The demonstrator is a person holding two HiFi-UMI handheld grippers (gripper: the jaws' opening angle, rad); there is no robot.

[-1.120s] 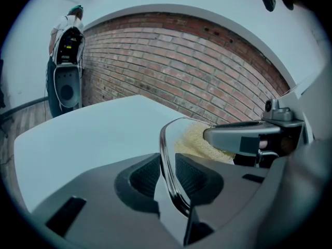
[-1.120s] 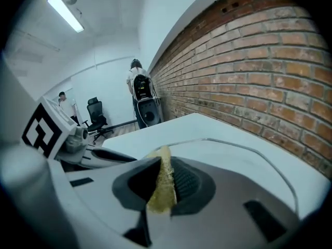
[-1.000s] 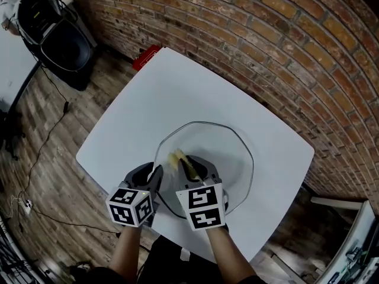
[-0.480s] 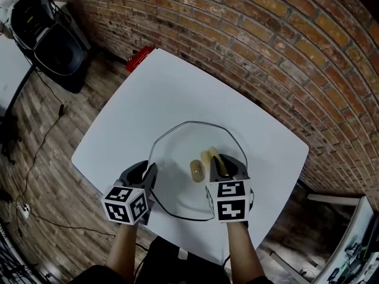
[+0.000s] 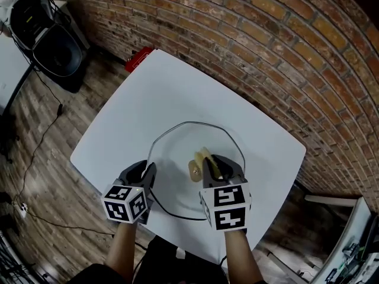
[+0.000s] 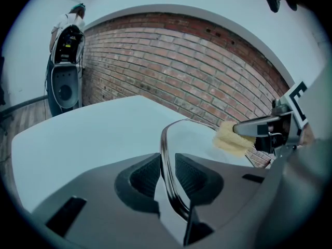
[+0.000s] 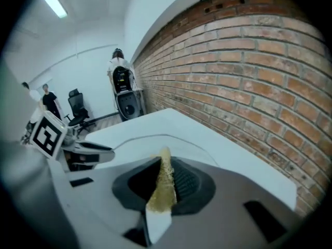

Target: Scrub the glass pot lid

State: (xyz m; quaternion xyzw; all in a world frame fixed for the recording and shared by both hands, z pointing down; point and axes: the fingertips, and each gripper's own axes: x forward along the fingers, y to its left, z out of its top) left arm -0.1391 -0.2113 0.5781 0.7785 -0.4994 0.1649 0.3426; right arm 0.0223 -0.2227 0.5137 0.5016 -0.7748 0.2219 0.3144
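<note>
Glass pot lid sits on white table, its 8 o'clock rim pinched between left gripper fingers. Yellow sponge is clamped in right gripper, just 1 o'clock of lid knob; contact with the glass cannot be told.

Round clear glass pot lid, dark-rimmed, on white table, yellow sponge beside its knob.

No words, labels or numbers can be read (in any view).
</note>
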